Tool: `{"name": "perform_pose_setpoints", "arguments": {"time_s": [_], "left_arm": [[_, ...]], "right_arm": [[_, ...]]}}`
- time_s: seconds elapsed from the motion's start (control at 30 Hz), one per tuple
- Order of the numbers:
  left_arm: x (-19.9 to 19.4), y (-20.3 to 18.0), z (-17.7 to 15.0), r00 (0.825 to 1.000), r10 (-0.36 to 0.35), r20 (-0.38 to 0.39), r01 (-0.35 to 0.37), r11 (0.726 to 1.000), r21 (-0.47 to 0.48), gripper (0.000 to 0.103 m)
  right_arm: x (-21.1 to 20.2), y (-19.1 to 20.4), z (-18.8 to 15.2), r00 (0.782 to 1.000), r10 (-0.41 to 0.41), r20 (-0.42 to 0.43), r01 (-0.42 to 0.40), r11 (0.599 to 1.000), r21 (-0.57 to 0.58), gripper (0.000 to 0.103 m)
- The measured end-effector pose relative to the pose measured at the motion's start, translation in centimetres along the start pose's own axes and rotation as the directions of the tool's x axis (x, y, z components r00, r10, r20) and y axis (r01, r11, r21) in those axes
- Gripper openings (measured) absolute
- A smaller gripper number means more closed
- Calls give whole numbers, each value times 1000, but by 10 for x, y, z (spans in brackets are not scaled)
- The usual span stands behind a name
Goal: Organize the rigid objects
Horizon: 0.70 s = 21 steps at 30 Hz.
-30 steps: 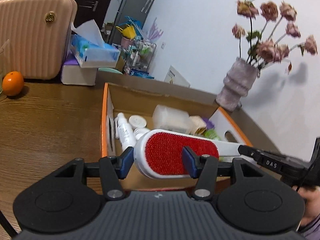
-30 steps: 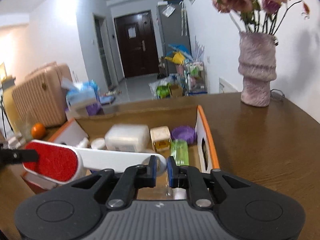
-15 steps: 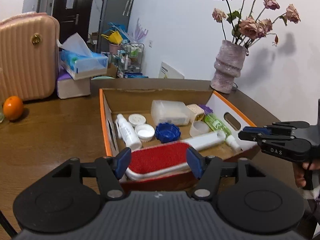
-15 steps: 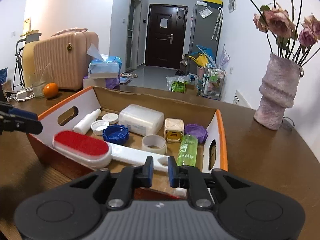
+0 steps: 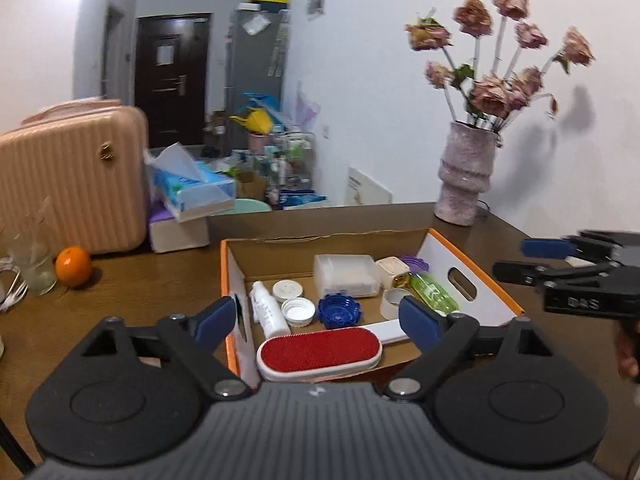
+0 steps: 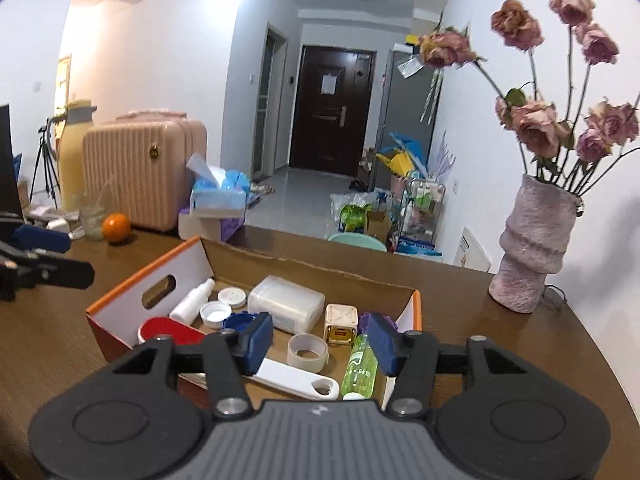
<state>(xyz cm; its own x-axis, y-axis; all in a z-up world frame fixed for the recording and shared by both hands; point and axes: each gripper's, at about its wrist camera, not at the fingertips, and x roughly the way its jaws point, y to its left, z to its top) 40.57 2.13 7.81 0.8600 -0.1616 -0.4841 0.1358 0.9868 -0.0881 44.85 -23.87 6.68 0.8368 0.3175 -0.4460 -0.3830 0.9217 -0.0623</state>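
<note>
A white lint brush with a red pad [image 5: 320, 347] lies along the near side of the orange-edged cardboard box [image 5: 472, 256]; its white handle shows in the right wrist view [image 6: 296, 376]. My left gripper [image 5: 316, 318] is open and empty, above and behind the brush head. My right gripper [image 6: 320, 340] is open and empty above the handle. The box [image 6: 120, 300] also holds a white bottle [image 5: 268, 312], lids, a blue cap [image 5: 339, 311], a clear container [image 5: 346, 274], a tape roll [image 6: 307, 350] and a green bottle [image 6: 362, 364].
A pink vase with dried roses [image 5: 466, 180] stands at the table's far right. A pink suitcase [image 5: 68, 176], tissue boxes [image 5: 188, 200], an orange [image 5: 73, 266] and a glass [image 5: 34, 264] stand at the left. The right gripper shows at the left wrist view's right edge [image 5: 580, 276].
Both grippers held the lint brush over the box, lowered it in, then opened and let go. Both have pulled back and up; the brush now rests in the box.
</note>
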Motion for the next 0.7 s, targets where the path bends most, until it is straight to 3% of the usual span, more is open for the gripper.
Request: {"name": "perform_pose_setpoints", "arguments": {"time_s": [0.1, 0.2, 0.3, 0.37, 0.47, 0.7], "left_arm": [[-7, -6, -7, 999, 22, 25, -21, 1000, -22, 92], [-19, -18, -19, 989, 77, 125, -78, 997, 0, 100], [-33, -34, -39, 951, 131, 279, -156, 985, 69, 103], [-39, -42, -51, 935, 129, 331, -171, 980, 102, 103], [-43, -48, -66, 931, 133, 341, -174, 980, 92, 103], [-61, -48, -80, 935, 143, 324, -163, 986, 34, 103]], "right_arm": [[-17, 3, -4, 999, -16, 49, 15, 1000, 17, 64], [-32, 5, -14, 991, -56, 123, 52, 998, 34, 77], [-43, 6, -31, 977, -78, 197, 68, 996, 56, 86], [-49, 9, -45, 963, -93, 253, 82, 995, 54, 91], [-57, 13, -63, 944, -130, 305, 116, 991, 64, 97], [-72, 19, -72, 949, -156, 273, 130, 985, 112, 97]]}}
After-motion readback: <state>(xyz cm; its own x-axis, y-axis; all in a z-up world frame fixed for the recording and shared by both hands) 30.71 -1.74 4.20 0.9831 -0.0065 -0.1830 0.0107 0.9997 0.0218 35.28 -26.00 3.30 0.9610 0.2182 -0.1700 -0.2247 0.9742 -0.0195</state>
